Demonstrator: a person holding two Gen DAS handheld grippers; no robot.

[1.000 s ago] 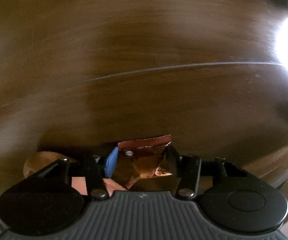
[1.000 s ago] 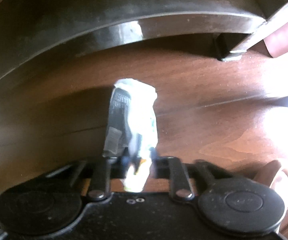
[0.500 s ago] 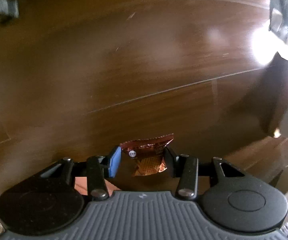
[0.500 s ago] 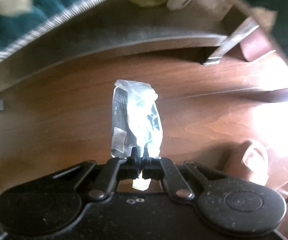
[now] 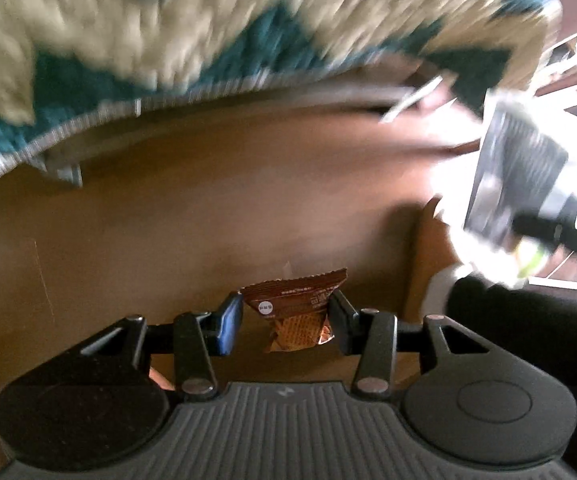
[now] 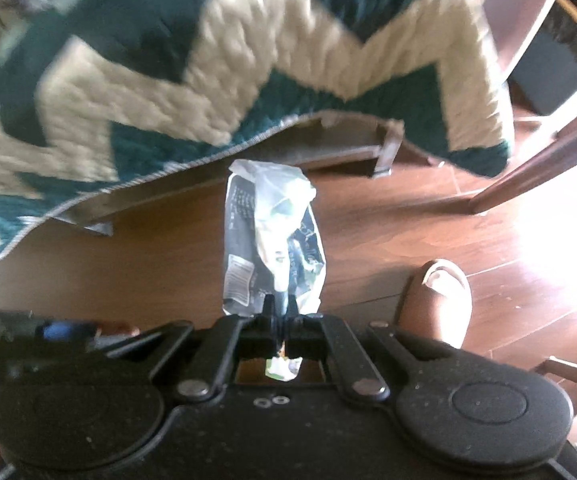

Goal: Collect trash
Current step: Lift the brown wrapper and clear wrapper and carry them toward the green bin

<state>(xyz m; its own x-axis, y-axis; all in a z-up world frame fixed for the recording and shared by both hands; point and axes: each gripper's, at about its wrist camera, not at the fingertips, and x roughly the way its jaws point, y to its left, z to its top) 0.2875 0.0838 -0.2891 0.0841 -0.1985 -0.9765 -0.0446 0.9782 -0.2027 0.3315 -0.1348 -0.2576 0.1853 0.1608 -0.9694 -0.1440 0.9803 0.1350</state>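
Brown wood floor (image 5: 192,216) fills the low part of both views. Over it hangs a thick blanket (image 6: 272,60) with dark green and cream zigzags. The blanket's edge has a thin pale trim. Under that edge you can see a dark wooden frame (image 6: 328,148) with short legs on the floor.

The left gripper (image 5: 286,320) holds a small brown snack wrapper (image 5: 294,312). Its jaws sit part way in, one on each side of the wrapper, and they pinch it. The left pad is blue. The wrapper has a zigzag top edge and a little white round mark. It hangs up in the air, off the floor.

The right gripper (image 6: 281,312) has its jaws squeezed tight together on the bottom end of a crinkly plastic bag (image 6: 274,240). The bag is clear and dark, with small print and a white label. It sticks out from the jaws and is also off the floor. A small bit of the bag pokes out behind the jaws.

In the left view, the same bag (image 5: 516,176) shows at the far right, blurry, beside a very bright patch of light.

In the right view, a foot in a brown slipper (image 6: 438,300) stands on the floor just right of the bag. A wooden leg (image 6: 536,168) slants across the right side. At the left edge you can just see the blue pad of the left gripper (image 6: 54,330).
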